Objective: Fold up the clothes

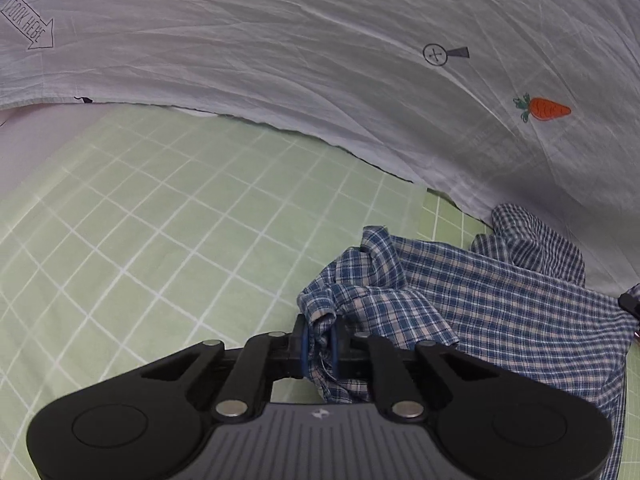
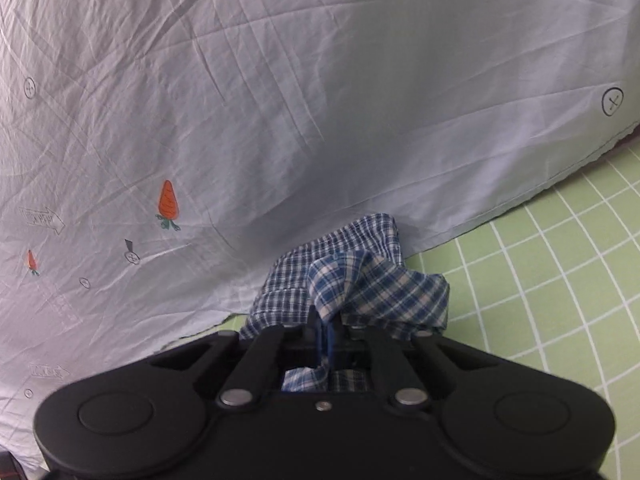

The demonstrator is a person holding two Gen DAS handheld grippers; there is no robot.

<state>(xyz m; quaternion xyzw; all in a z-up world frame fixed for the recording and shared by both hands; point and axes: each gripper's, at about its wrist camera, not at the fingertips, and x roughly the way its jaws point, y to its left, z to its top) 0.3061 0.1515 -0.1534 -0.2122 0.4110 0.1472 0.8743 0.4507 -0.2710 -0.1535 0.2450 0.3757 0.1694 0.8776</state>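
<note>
Fingers of the left gripper point(image 1: 319, 346) are clamped on a bunched edge of the blue checked shirt point(image 1: 480, 300), and those of the right gripper point(image 2: 327, 334) pinch another gathered fold of the same shirt point(image 2: 360, 280); both pairs are pressed together with cloth between them. No earlier view is at hand, so only the grips themselves can be told.

By my reading, the step in hand is taking hold of two points of the crumpled shirt so it can be spread flat before any fold. The next move likely calls for lifting and drawing the two grips apart until the cloth hangs or lies smooth, without letting a thin edge slip out.

Lying in a rumpled heap, the shirt rests on the green sheet point(image 1: 160, 220) with its white grid lines, right against the edge of a pale, creased cover point(image 1: 320, 60) printed with small carrots point(image 1: 544, 109) and crossed circles. It looks like thin, soft woven cotton, limp and easily bunched.
</note>
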